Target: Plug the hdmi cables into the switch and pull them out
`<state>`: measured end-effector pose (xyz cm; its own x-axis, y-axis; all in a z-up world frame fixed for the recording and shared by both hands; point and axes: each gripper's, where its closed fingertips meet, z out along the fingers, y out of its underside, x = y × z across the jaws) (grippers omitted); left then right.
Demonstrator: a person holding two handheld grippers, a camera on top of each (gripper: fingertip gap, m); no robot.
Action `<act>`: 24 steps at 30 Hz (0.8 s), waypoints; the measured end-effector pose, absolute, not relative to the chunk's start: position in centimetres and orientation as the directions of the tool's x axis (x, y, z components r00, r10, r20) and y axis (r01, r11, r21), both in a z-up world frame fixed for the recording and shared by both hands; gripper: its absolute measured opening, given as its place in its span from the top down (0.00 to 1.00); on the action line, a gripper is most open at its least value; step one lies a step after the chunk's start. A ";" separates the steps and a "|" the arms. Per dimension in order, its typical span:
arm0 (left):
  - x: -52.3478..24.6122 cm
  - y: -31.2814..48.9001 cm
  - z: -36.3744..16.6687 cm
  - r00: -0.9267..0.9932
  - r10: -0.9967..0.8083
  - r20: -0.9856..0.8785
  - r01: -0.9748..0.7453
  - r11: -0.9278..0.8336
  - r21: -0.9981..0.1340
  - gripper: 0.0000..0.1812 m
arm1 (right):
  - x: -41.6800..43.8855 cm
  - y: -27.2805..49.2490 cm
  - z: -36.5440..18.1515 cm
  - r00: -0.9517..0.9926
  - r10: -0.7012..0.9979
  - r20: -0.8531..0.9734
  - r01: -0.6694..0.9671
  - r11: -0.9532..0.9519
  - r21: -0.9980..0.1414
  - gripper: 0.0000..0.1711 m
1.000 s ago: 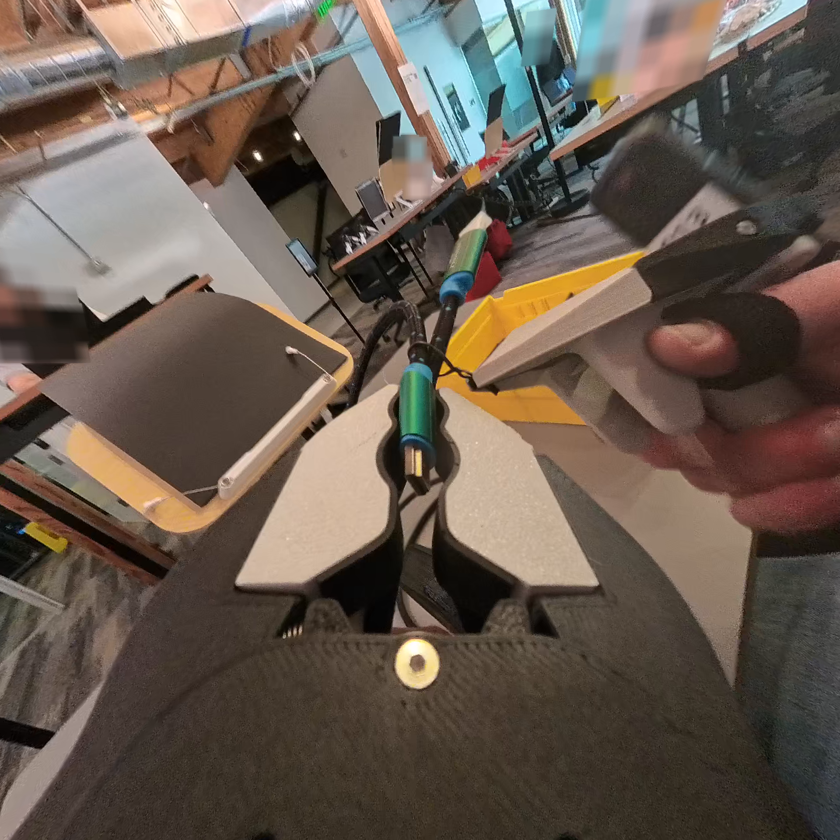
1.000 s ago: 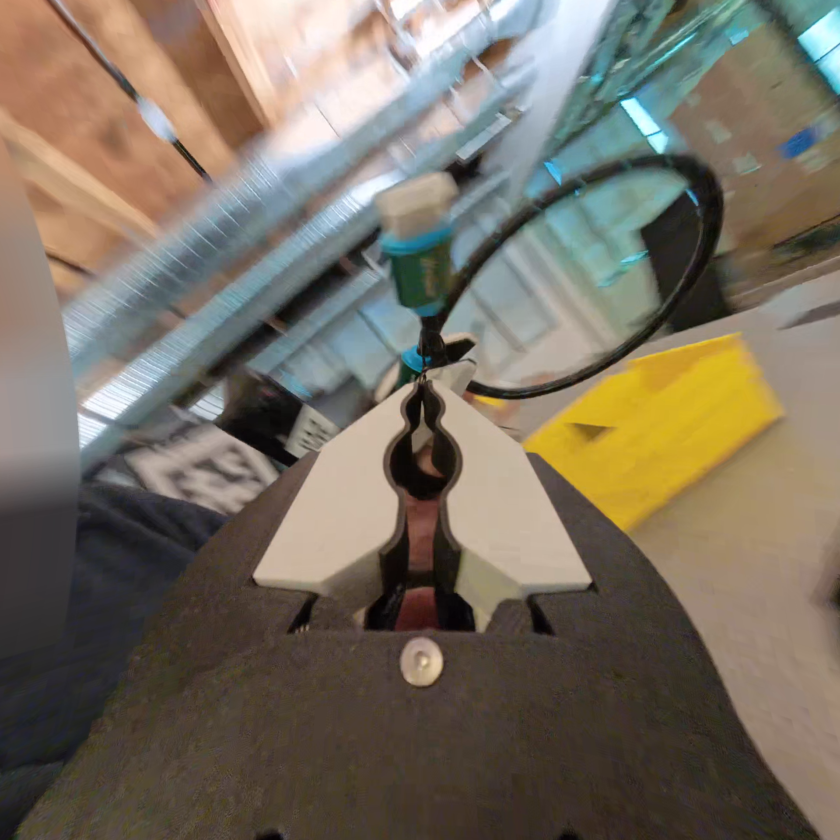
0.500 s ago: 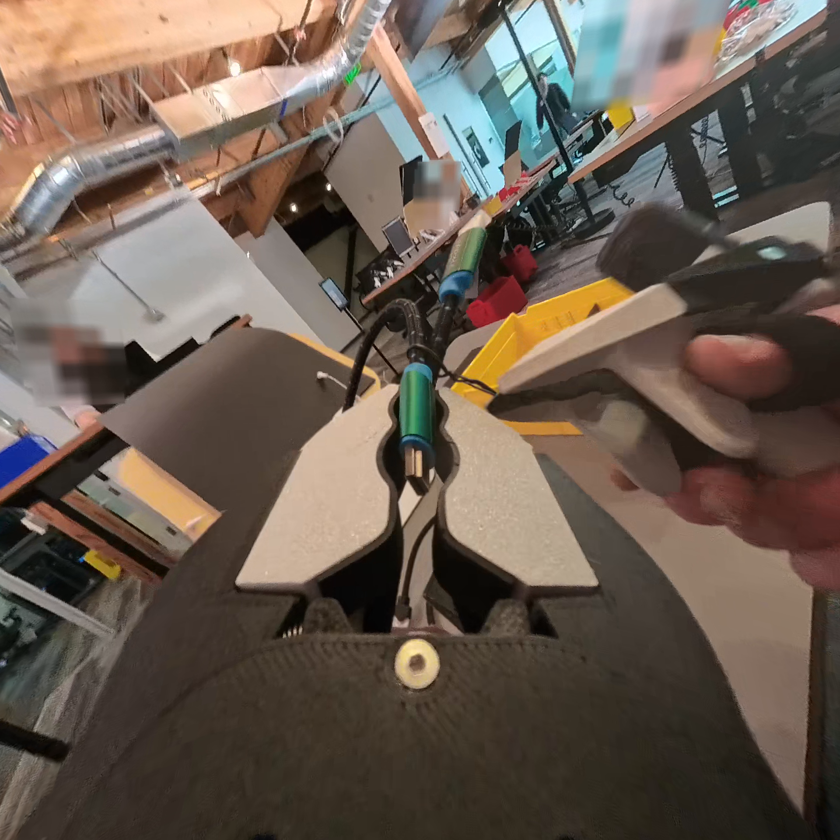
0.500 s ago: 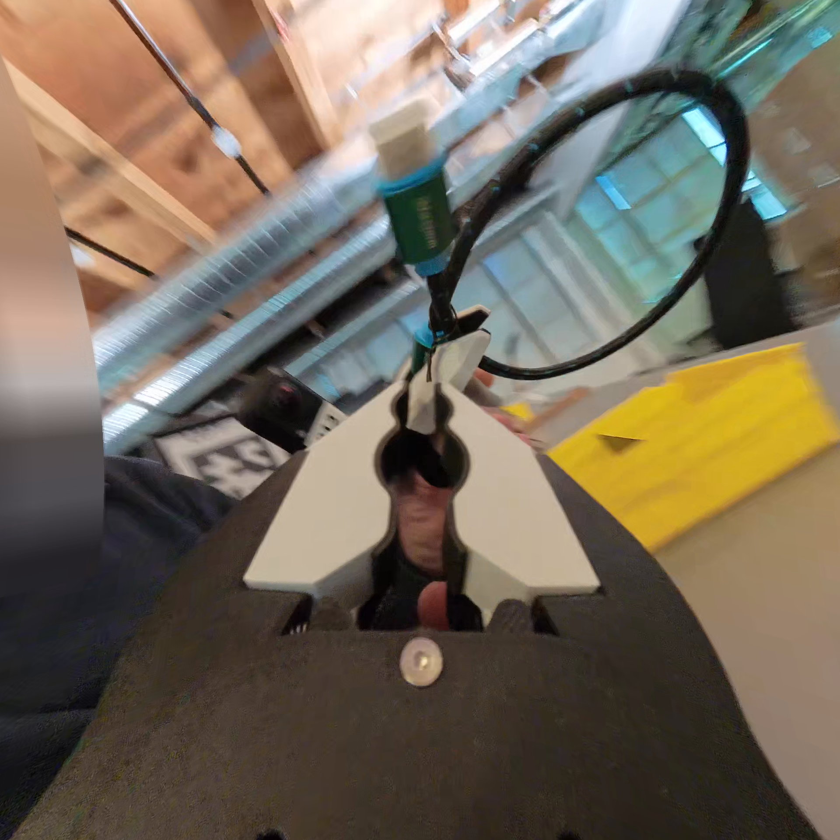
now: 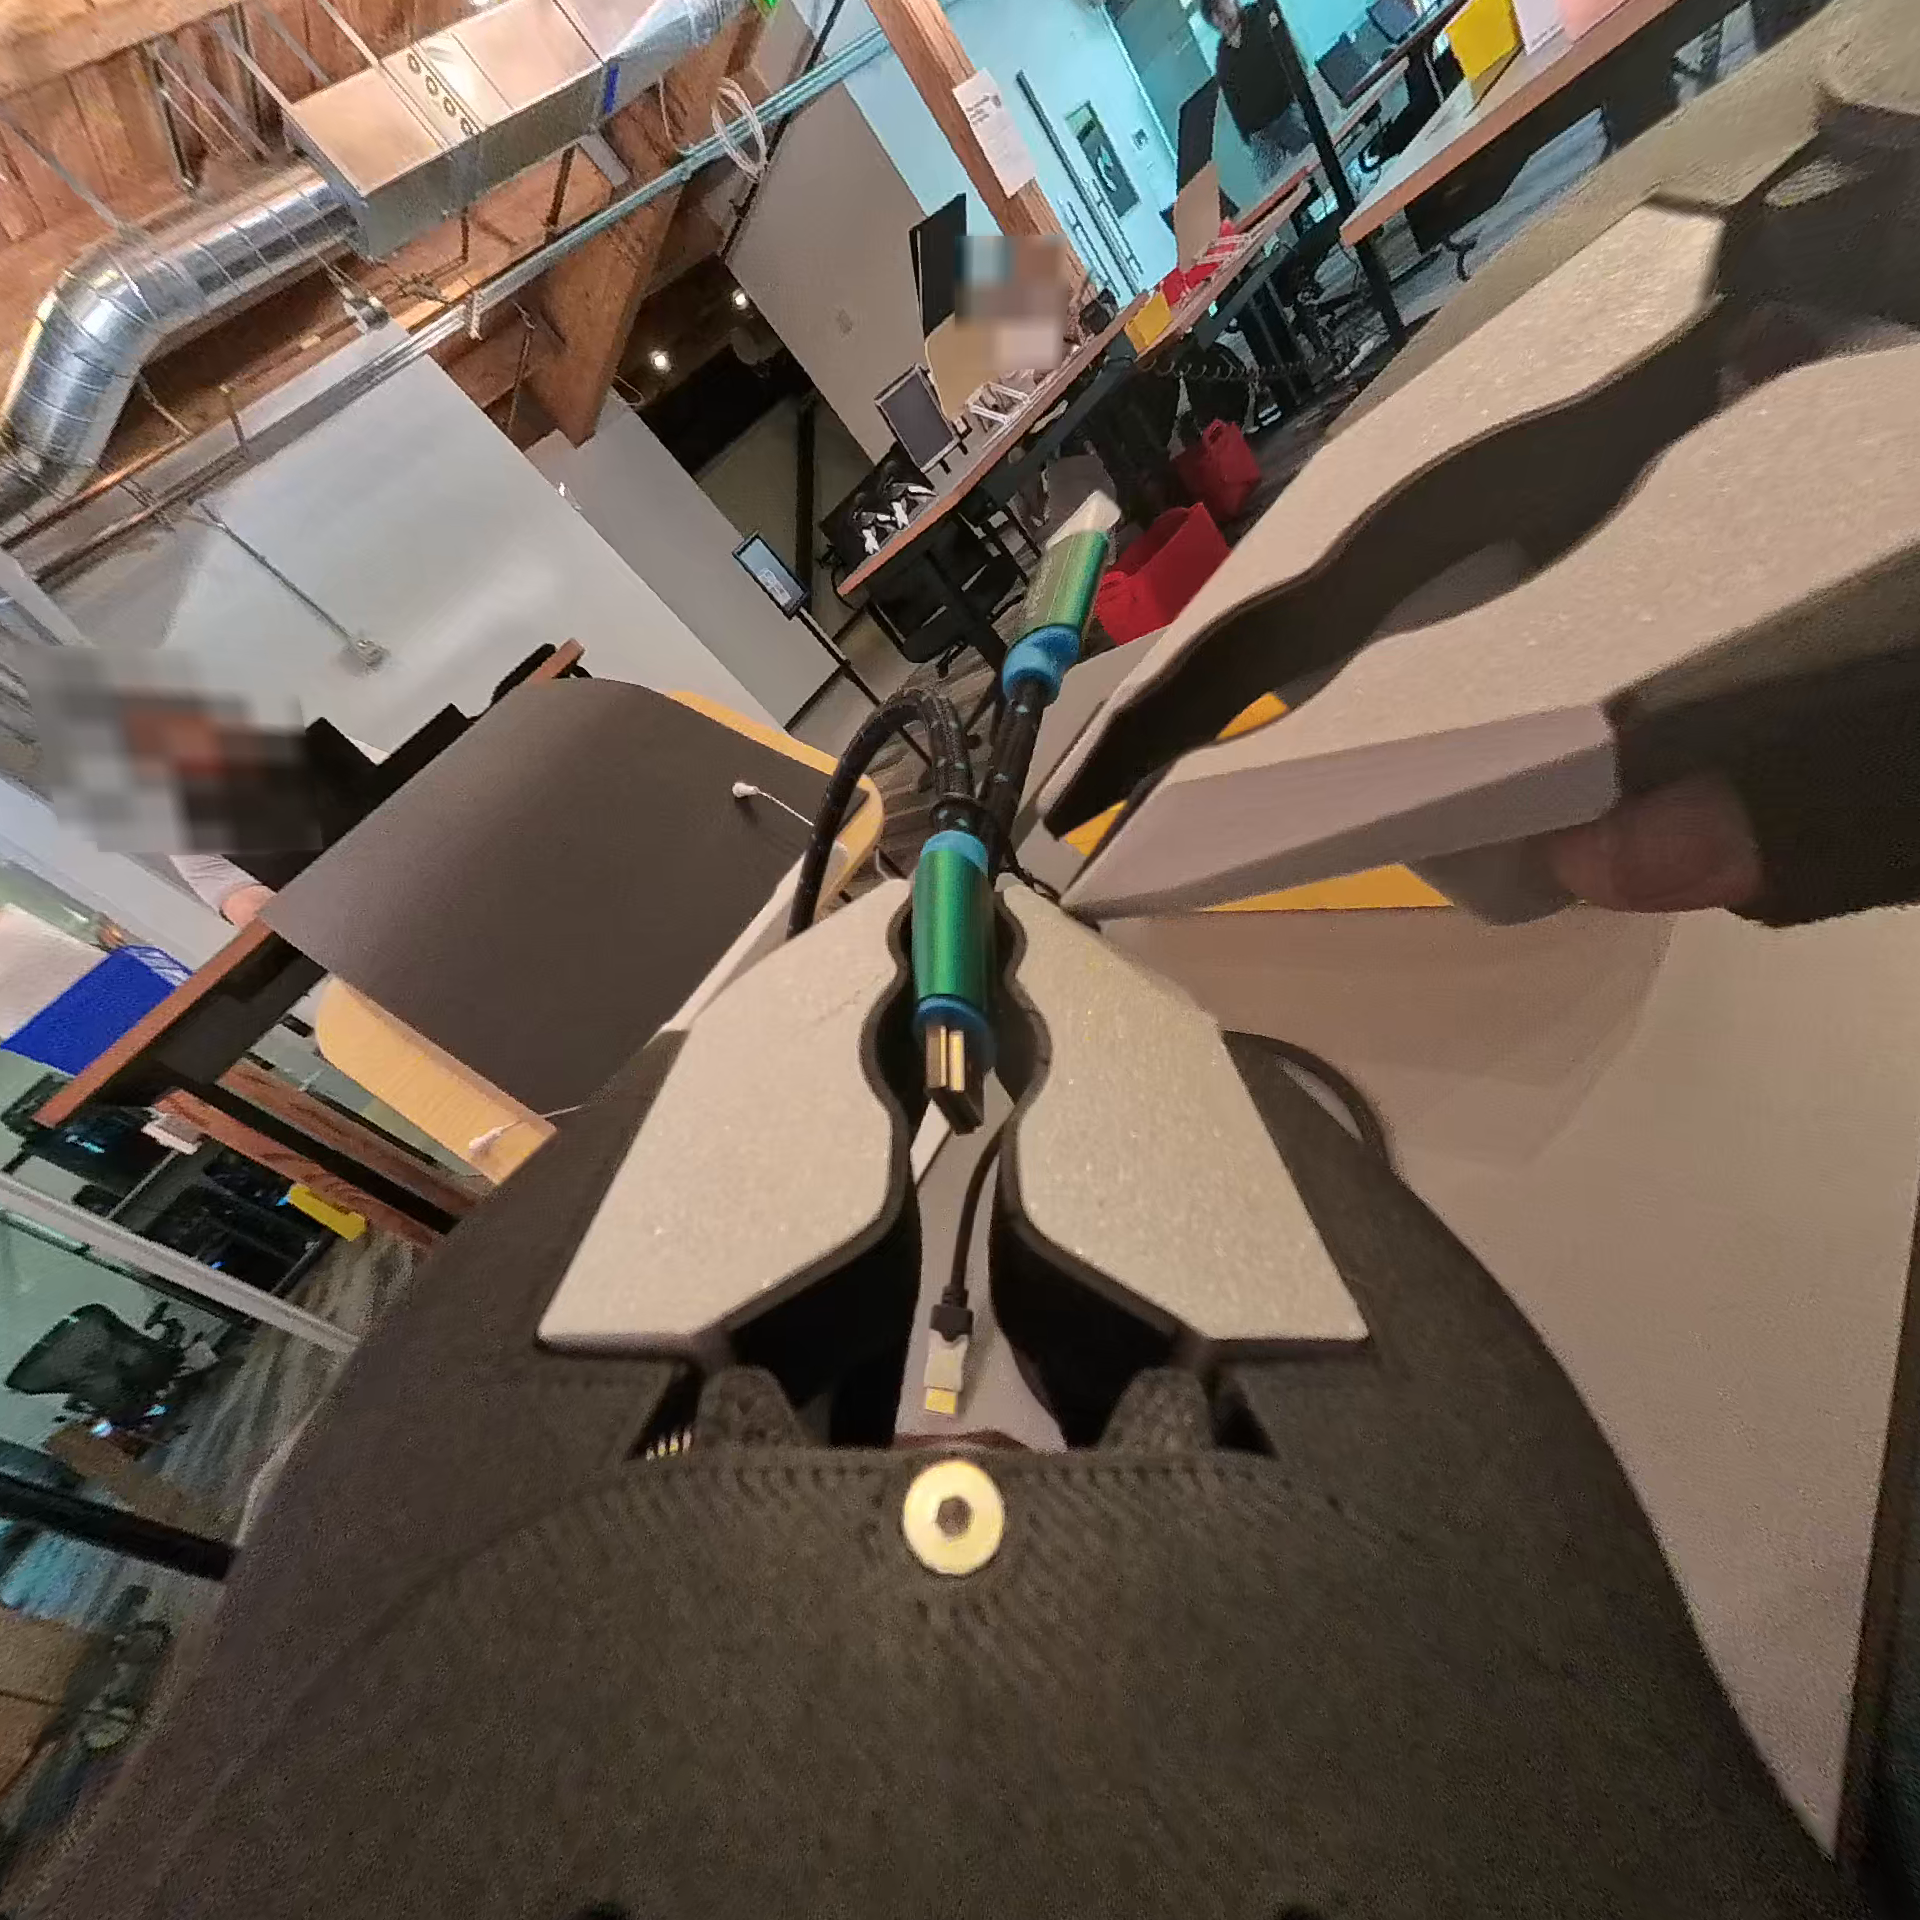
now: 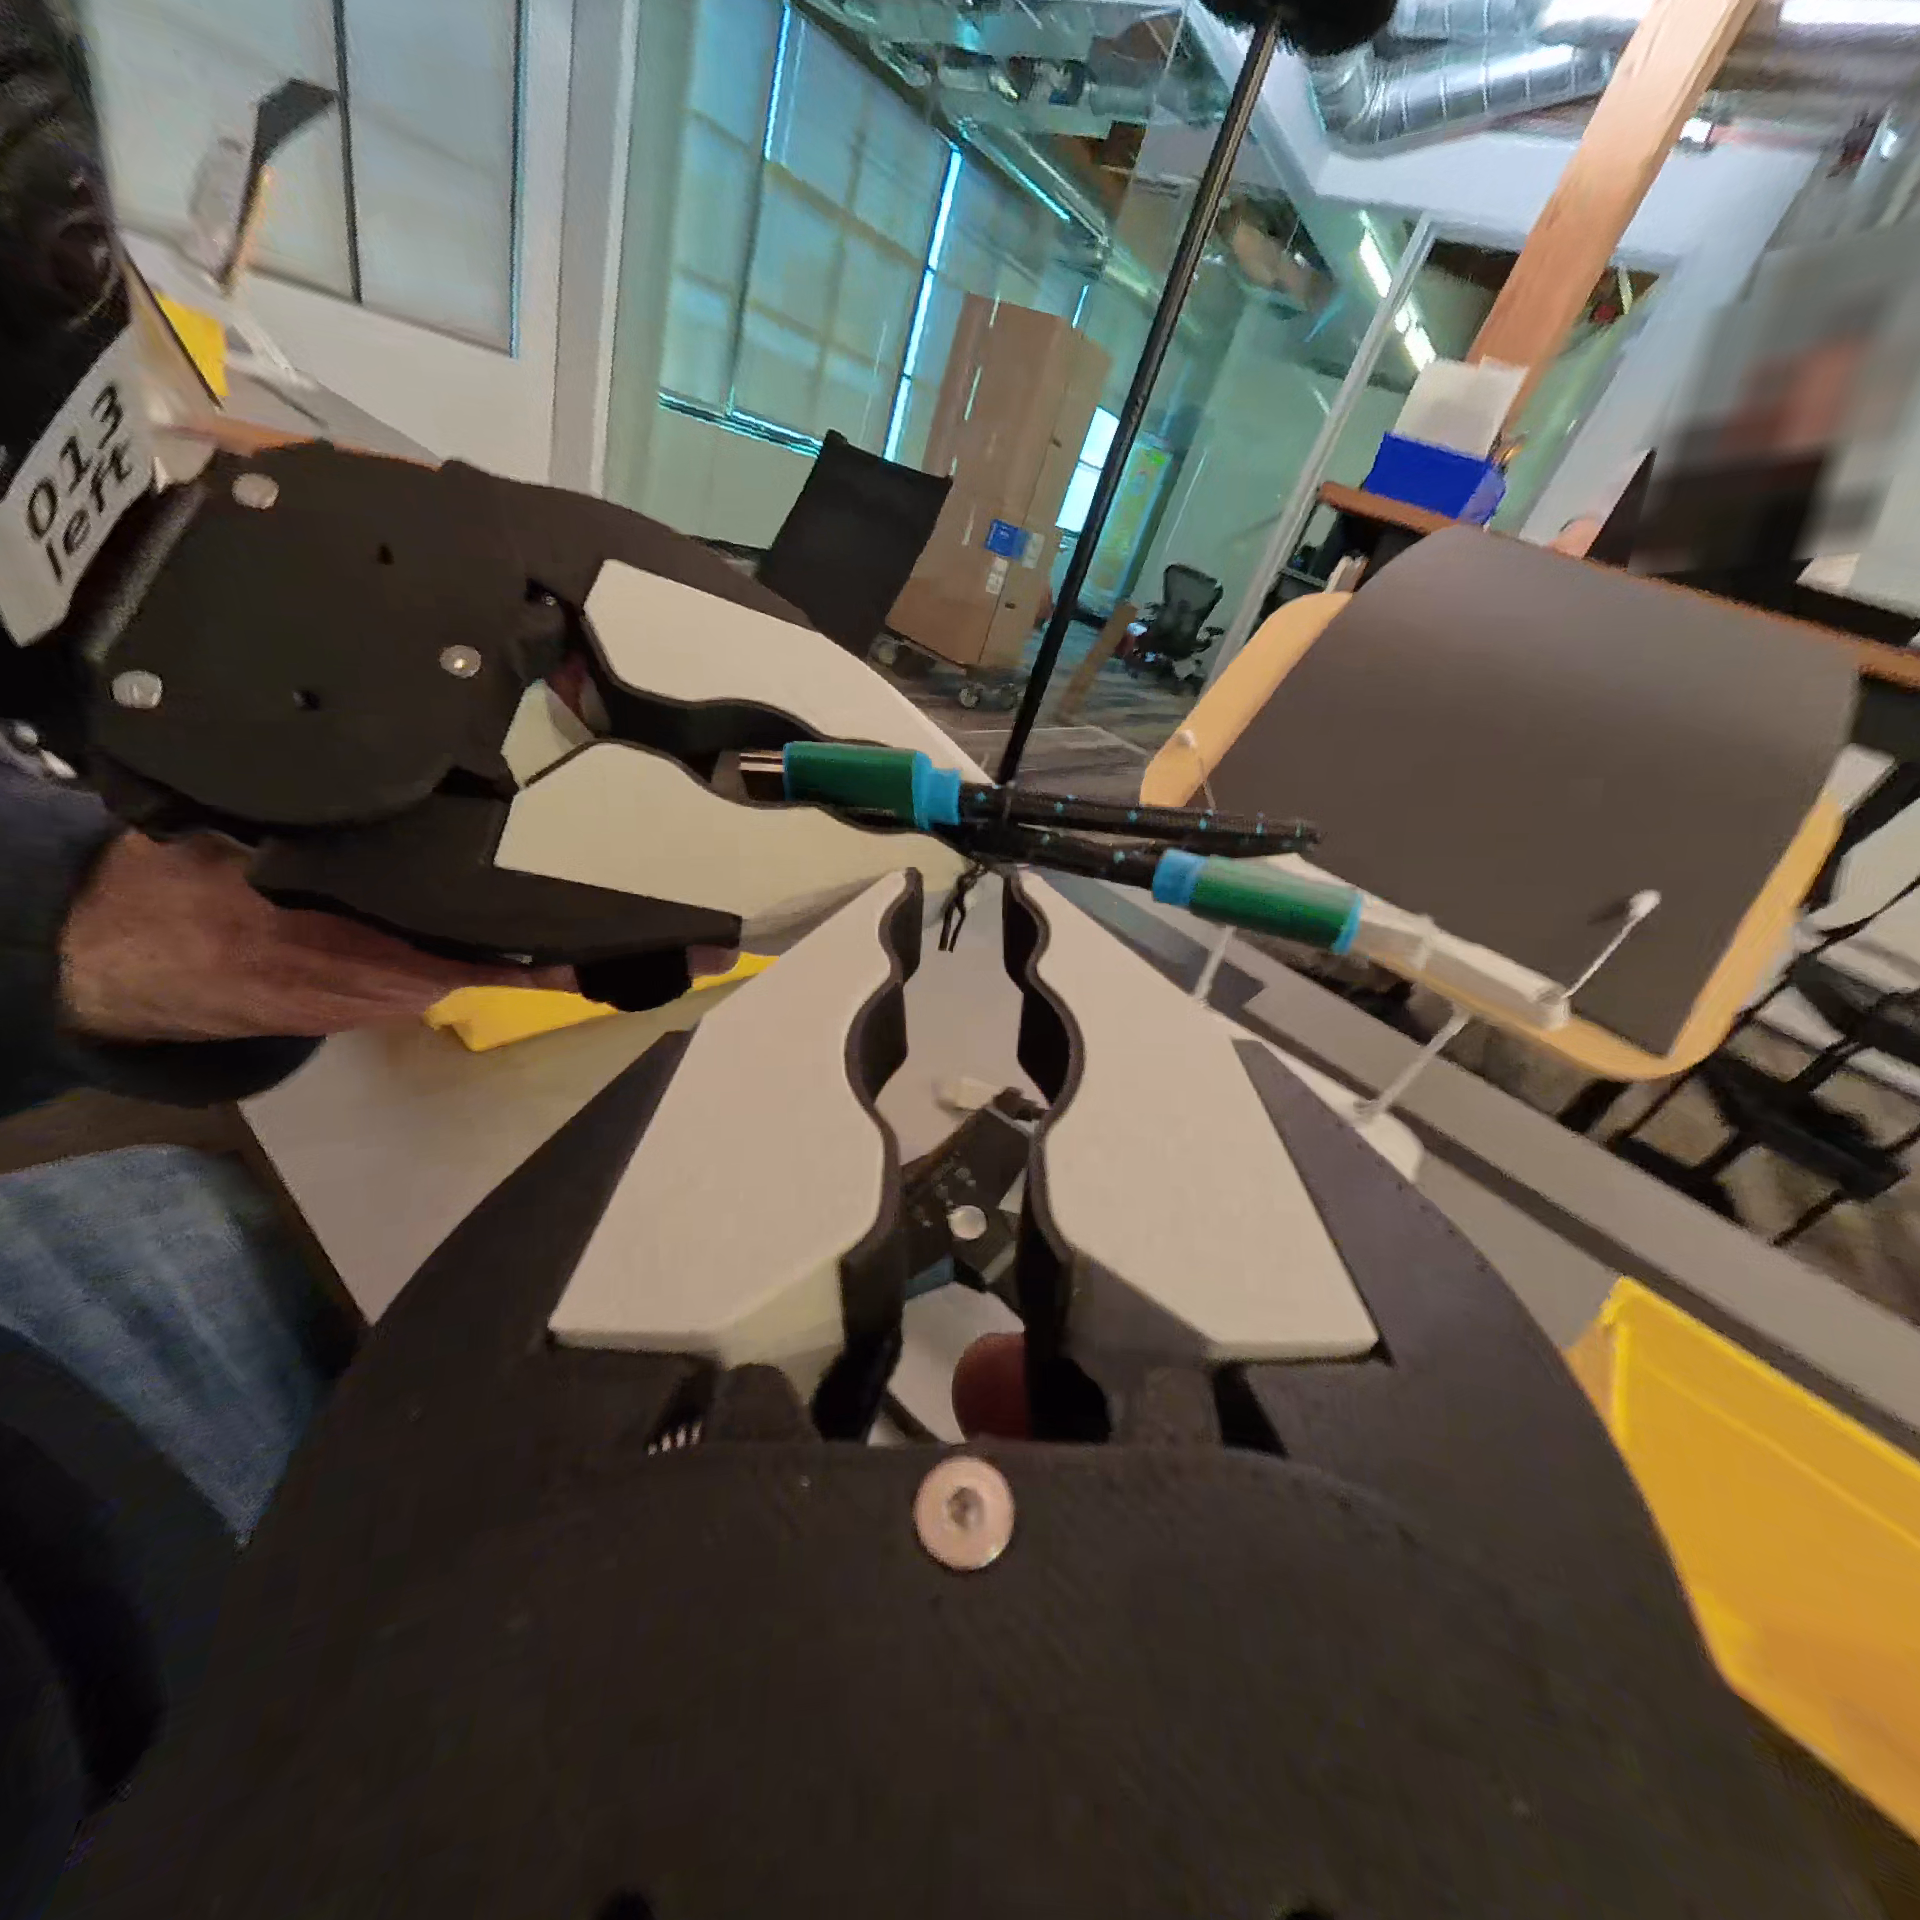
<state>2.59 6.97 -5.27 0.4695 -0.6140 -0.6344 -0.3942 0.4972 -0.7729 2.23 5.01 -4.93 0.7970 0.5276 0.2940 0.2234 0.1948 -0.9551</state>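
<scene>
Ahead of my left claw point(image 5: 954, 925) and to its left stood a black panel on a pale wooden stand point(image 5: 540, 883); the same panel rose ahead and to the right of my right claw point(image 6: 961, 883). A yellow bin point(image 6: 1766, 1538) sat close on my right claw's right side, and the grey table point(image 6: 436, 1122) ran beneath both. Under the right claw's gap lay a black tool point(image 6: 966, 1174) on the table, its kind unclear.

My left claw was clenched on the green HDMI plug point(image 5: 948, 935), whose metal tip pointed back toward the claw's base. Its braided black cable point(image 5: 831, 831) looped away forward, and a second green plug point(image 5: 1065, 592) with a pale cap stuck out beyond the tips. A thin black cable with a small connector point(image 5: 948, 1351) lay on the table below the left claw's gap.

My right claw was released, its fingers parted, with the tips just under the bundled cable. A small black tie point(image 6: 961, 904) dangled between those tips. The capped plug sat just ahead and right of them.
</scene>
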 end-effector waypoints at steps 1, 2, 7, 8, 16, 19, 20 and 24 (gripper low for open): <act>2.6 6.9 -5.2 0.467 -0.607 -0.643 -0.397 0.505 -0.766 0.95 | 2.3 5.1 -5.0 0.799 0.547 0.252 0.187 0.173 -0.967 0.93; 2.7 6.9 -5.3 0.466 -0.600 -0.650 -0.406 0.508 -0.760 0.95 | 2.3 5.2 -5.1 0.800 0.558 0.221 0.162 0.154 -0.975 0.93; 2.7 6.9 -5.6 0.450 -0.539 -0.712 -0.464 0.541 -0.702 0.95 | 2.4 5.5 -5.3 0.778 0.628 -0.003 -0.035 0.039 -0.999 0.97; 2.7 6.9 -5.7 0.447 -0.524 -0.725 -0.474 0.548 -0.689 0.95 | 2.3 5.5 -5.3 0.768 0.640 -0.039 -0.069 0.022 -0.997 0.99; 2.9 6.8 -6.0 0.421 -0.494 -0.761 -0.495 0.578 -0.649 0.95 | 2.3 5.5 -5.6 0.658 0.716 -0.231 -0.237 -0.094 -0.967 1.00; 2.8 6.8 -5.6 0.435 -0.560 -0.705 -0.441 0.550 -0.709 0.95 | 2.5 5.2 -5.0 0.491 0.768 -0.410 -0.395 -0.223 -0.891 1.00; 2.6 7.0 -5.5 0.448 -0.582 -0.679 -0.428 0.527 -0.734 0.95 | 3.0 5.4 -4.9 0.446 0.765 -0.465 -0.443 -0.262 -0.857 1.00; 1.1 8.6 -4.6 0.485 -0.640 -0.596 -0.375 0.464 -0.802 0.95 | 4.5 5.5 -5.1 0.335 0.758 -0.559 -0.522 -0.345 -0.780 1.00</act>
<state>1.13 8.56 -4.57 0.4847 -0.6397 -0.5965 -0.3746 0.4644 -0.8025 4.48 5.51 -5.10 0.3349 0.7585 -0.5591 -0.5217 -0.3448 -0.7803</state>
